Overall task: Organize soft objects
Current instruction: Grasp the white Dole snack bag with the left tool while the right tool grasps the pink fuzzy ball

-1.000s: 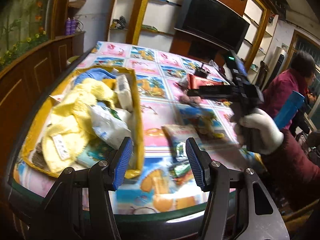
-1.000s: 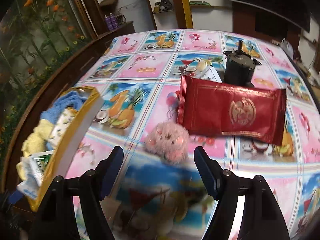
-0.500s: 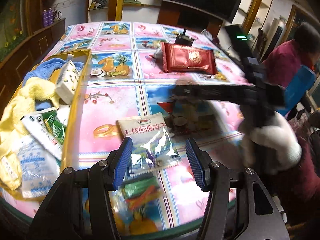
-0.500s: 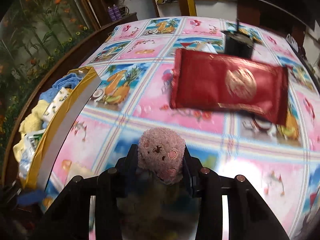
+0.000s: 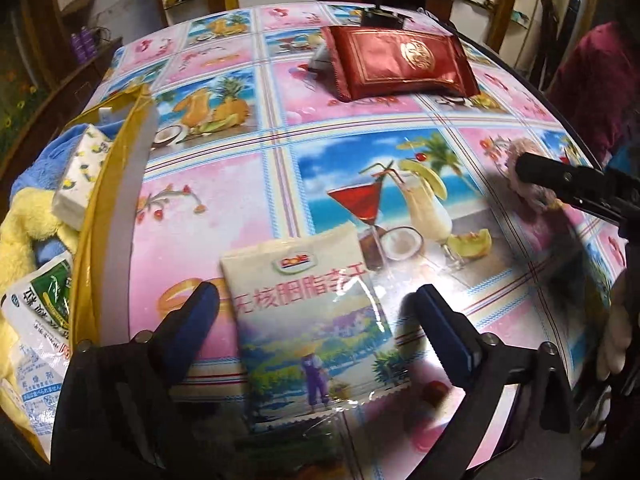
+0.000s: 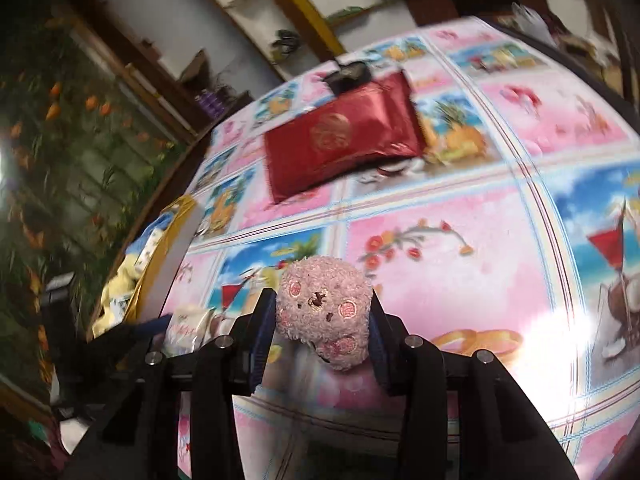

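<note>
My right gripper (image 6: 322,320) is shut on a pink plush toy (image 6: 324,312) and holds it above the table. It also shows at the right of the left wrist view (image 5: 532,184), blurred. My left gripper (image 5: 316,320) is open, its fingers on either side of a white snack pouch (image 5: 312,320) lying on the tablecloth. A yellow box (image 5: 120,184) at the left holds a yellow cloth (image 5: 24,224), a blue towel (image 5: 36,164), a tissue pack (image 5: 82,176) and a white packet (image 5: 36,320). A red foil pack (image 5: 404,60) lies further back.
The table wears a pink and blue fruit-print cloth (image 5: 224,200). A small black device (image 5: 380,20) stands behind the red pack. The box rim also shows in the right wrist view (image 6: 172,248). Shelves and cabinets surround the table.
My right gripper has lifted and tilted with the plush toy in it. My left gripper has moved forward and down around the snack pouch.
</note>
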